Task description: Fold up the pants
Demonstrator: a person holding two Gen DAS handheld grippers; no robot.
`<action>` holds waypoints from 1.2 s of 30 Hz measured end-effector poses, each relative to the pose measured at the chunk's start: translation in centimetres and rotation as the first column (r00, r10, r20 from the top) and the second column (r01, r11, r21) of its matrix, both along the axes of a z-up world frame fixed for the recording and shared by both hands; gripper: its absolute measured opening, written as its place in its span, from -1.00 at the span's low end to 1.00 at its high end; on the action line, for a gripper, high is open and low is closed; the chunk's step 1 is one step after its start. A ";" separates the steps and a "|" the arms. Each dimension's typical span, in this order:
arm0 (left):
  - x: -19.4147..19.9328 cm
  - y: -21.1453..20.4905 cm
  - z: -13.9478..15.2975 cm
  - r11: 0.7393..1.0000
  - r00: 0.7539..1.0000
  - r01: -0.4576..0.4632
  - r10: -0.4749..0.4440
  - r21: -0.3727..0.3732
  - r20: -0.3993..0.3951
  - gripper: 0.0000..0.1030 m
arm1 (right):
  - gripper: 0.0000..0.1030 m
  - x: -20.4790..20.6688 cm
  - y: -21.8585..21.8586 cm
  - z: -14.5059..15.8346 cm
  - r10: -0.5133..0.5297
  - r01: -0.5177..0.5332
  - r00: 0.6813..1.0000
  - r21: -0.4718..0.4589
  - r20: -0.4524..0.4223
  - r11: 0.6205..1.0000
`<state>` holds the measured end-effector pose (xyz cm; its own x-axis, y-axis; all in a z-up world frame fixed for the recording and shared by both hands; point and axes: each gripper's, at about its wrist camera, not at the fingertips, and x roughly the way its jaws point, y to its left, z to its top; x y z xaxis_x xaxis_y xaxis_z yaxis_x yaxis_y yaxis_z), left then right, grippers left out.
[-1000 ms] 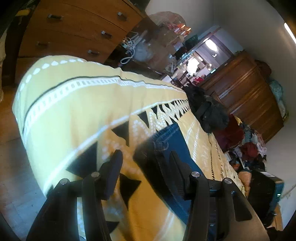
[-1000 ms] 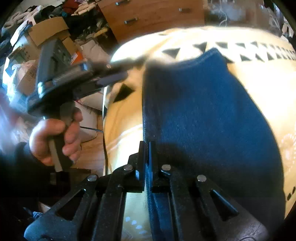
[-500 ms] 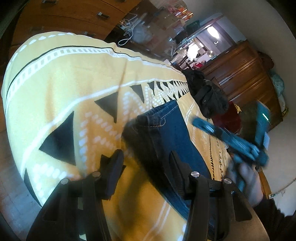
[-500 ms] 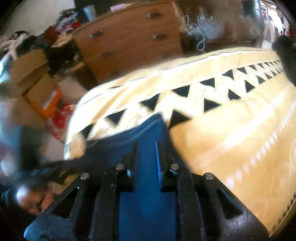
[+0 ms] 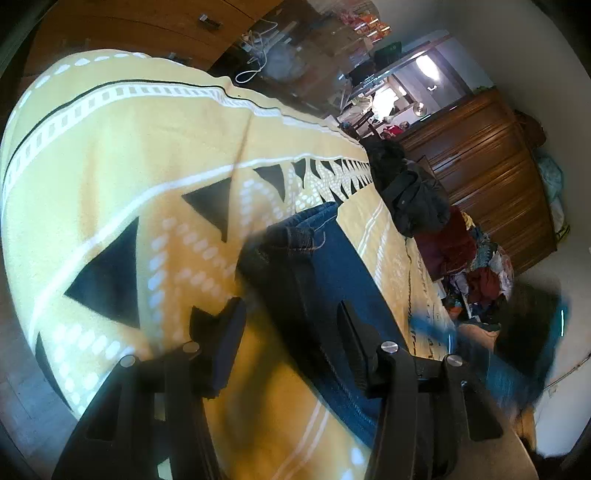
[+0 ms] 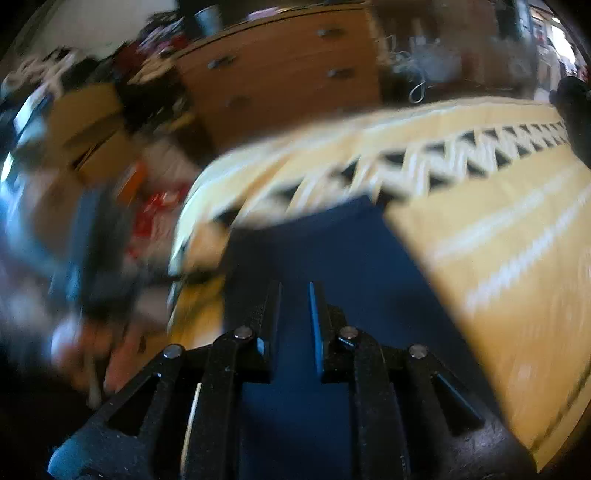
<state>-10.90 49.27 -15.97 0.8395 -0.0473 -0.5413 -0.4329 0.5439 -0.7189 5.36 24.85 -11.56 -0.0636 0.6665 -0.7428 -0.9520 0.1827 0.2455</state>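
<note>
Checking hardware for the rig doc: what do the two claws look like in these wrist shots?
Both are matte black plastic two-finger linkages with silver pivot pins. The left claw has long flat black pads and triangular cut-outs in its arms. The right claw is the same build, but blue shows on the inner faces of its pads. The far handheld unit in each view is too blurred to describe. No cables or sleeves are clear.

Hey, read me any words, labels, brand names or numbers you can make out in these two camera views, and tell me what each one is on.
None can be read.
Colourful packages on the far shelf: print too small to read.
Cardboard boxes on the floor: too blurred to read.
Jeans and yellow blanket: only stitching and a woven pattern, no lettering.
</note>
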 end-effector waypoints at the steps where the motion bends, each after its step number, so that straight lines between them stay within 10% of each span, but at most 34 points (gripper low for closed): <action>1: 0.2 0.1 -0.1 1.000 1.000 0.003 -0.003 -0.006 0.004 0.01 | -0.70 -1.6 -1.3 -1.3 0.006 -0.006 1.000 -0.034 0.000 0.999; 8: 1.8 0.5 0.6 1.000 1.000 -0.011 0.011 0.007 -0.004 -0.03 | -0.74 -1.6 -4.1 -5.7 -0.069 0.062 0.985 -0.050 -0.156 0.997; 10: 2.2 0.5 0.9 0.998 0.999 -0.026 0.028 0.050 -0.038 -0.55 | -0.74 -1.0 -4.0 -5.8 -0.074 0.068 0.980 -0.043 -0.187 0.997; 13: 2.0 0.7 0.5 0.998 0.997 -0.039 0.042 0.049 -0.067 -0.57 | -0.74 -1.2 -4.4 -5.7 -0.069 0.062 0.979 -0.043 -0.189 0.997; 20: 1.4 -1.1 0.2 1.000 0.999 -0.019 0.019 0.006 -0.048 0.23 | -0.73 -1.1 -4.4 -6.0 -0.076 0.071 0.976 -0.029 -0.206 0.997; 26: 2.8 -0.4 0.2 0.999 0.999 -0.031 0.031 0.037 0.009 0.28 | -0.73 -1.1 -4.4 -6.2 -0.084 0.082 0.975 -0.020 -0.208 0.996; 31: 2.7 0.0 -0.6 0.996 0.996 -0.084 0.085 0.043 -0.019 -0.74 | -0.73 -1.3 -4.8 -6.2 -0.087 0.086 0.974 -0.016 -0.210 0.996; 36: 3.8 -2.0 2.1 0.985 0.999 -0.033 0.032 0.167 0.007 -0.84 | -0.68 -1.4 -6.4 -4.5 -0.163 0.162 0.970 -0.018 -0.182 0.987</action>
<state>-7.09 47.25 -13.90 0.8412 0.0710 -0.5361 -0.4497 0.6425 -0.6205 4.01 18.49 -16.04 -0.0896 0.6766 -0.7309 -0.8487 0.3321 0.4116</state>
